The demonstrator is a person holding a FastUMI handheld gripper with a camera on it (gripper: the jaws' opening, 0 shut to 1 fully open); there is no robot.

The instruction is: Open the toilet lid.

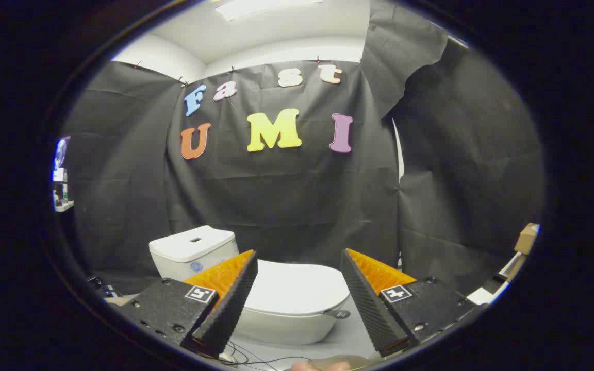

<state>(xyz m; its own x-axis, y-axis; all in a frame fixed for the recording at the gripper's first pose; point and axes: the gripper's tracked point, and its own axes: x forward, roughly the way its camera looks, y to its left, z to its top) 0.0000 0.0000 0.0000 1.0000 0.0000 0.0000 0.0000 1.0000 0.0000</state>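
Hovering above and in front of a small white toilet [276, 304], the gripper [299, 260] has its two fingers spread wide apart with nothing between them but air. The toilet lid [297, 287] is down flat, sitting closed on the bowl, and you see it right through the gap between the fingers, just ahead of and below their tips. Its front edge curves round toward the camera, and a little dark tab [339, 313] sticks out at the lid's rim on the right-hand side, close under the right finger. Behind the lid stands the white tank [192, 250], partly hidden by the left finger, with a flush button slot on top. Plenty of free room around the bowl: pale floor [346, 337] wraps the front and right of it, and the black cloth wall [286, 206] hangs well behind the tank. A few thin dark cables [248, 355] trail over the floor just in front of the bowl, near the left finger's base. Off to the far right there's a cardboard box [526, 238] at the edge of the booth, well clear of the toilet.
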